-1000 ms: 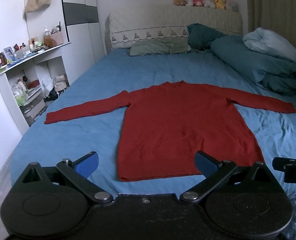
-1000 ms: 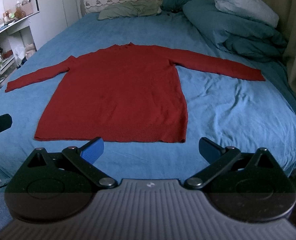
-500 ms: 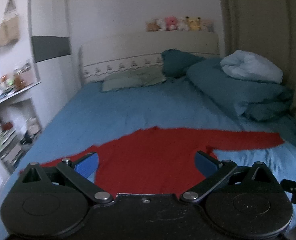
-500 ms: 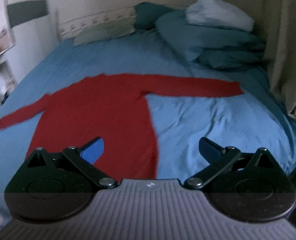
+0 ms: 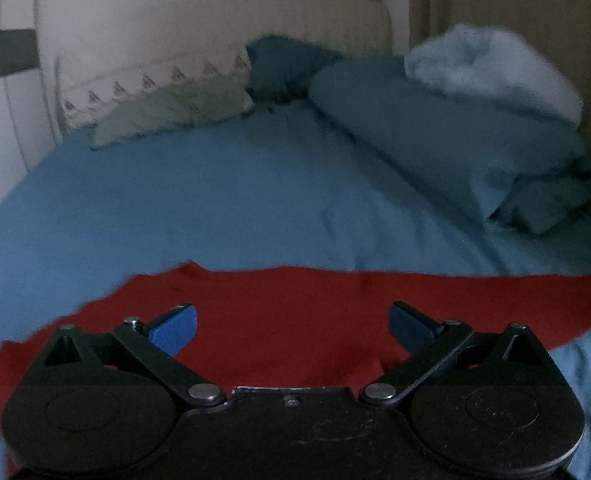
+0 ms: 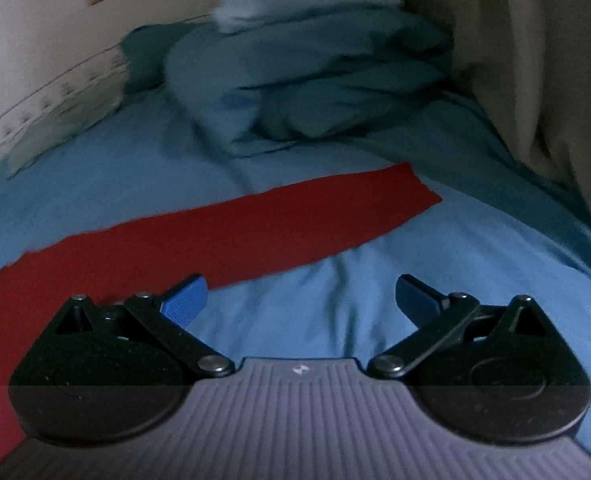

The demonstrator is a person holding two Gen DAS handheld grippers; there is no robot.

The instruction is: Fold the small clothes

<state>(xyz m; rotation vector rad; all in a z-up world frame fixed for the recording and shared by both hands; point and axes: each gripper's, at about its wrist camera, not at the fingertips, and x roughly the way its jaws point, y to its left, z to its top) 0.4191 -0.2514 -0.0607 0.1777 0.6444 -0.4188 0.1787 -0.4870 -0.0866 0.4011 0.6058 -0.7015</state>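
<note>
A red long-sleeved sweater (image 5: 295,320) lies flat on the blue bed sheet (image 5: 215,208). My left gripper (image 5: 293,326) is open and empty, low over the sweater's upper body near the neckline. In the right wrist view the sweater's right sleeve (image 6: 279,220) stretches out to the right, its cuff toward the curtain. My right gripper (image 6: 301,300) is open and empty, just in front of that sleeve over bare sheet; its left fingertip (image 6: 185,300) is at the sleeve's lower edge.
A folded teal duvet (image 5: 435,132) with a light blue blanket (image 5: 491,68) on top lies at the right of the bed. Pillows (image 5: 175,108) rest against the headboard. A beige curtain (image 6: 555,72) hangs at the right edge.
Both grippers have moved forward and down over the bed, from its foot toward the sweater's shoulders and right sleeve. Both stay open. The sweater has not moved.
</note>
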